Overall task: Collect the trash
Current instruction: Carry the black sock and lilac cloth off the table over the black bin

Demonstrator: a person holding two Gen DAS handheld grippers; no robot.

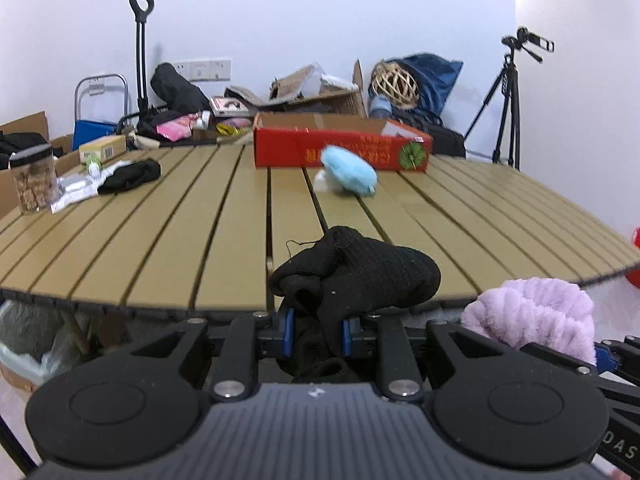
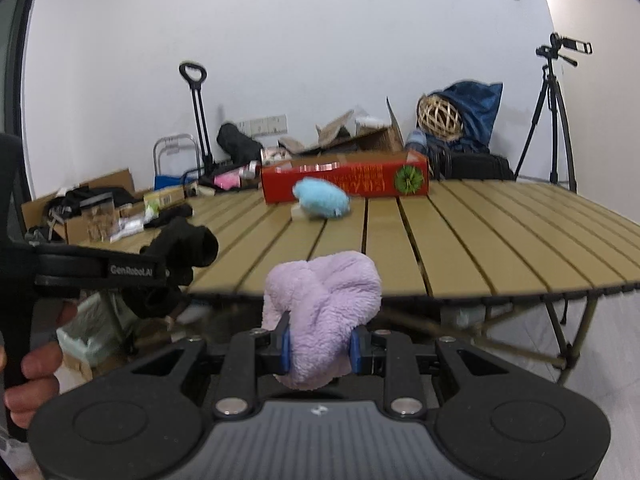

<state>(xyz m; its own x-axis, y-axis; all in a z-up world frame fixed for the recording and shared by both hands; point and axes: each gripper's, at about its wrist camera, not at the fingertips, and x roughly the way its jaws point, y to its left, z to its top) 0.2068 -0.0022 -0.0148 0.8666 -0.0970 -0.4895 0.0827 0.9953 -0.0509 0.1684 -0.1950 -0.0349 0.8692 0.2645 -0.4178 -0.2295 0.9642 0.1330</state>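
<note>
Holding a black knit sock (image 1: pixel 352 276) pinched between its blue pads, your left gripper (image 1: pixel 318 332) is hanging just off the near edge of the slatted table (image 1: pixel 180 216), the fabric bunching up above the jaws and drooping below them. Beside it, your right gripper (image 2: pixel 320 346) is clamping a lilac fleece sock (image 2: pixel 324 304) the same way, squeezed at its middle so both ends are flopping free; that mid-body pinch is probably why neither piece is slipping.

You are keeping both loads clear of the tabletop, likely so they can be carried to a bin; a bag-lined container (image 1: pixel 24 344) is showing below the table's left corner, which looks like the natural drop point, though that is only my reading.

Further out, a light-blue fluffy sock (image 1: pixel 350 174) is lying on the slats, blurred, just in front of the red cardboard box (image 1: pixel 340 148). Another black sock (image 1: pixel 130 176) is resting near the far-left edge beside a clear jar of brown snacks (image 1: pixel 34 182) and a crumpled wrapper (image 1: pixel 76 188). Those pieces are waiting for a later trip.
</note>
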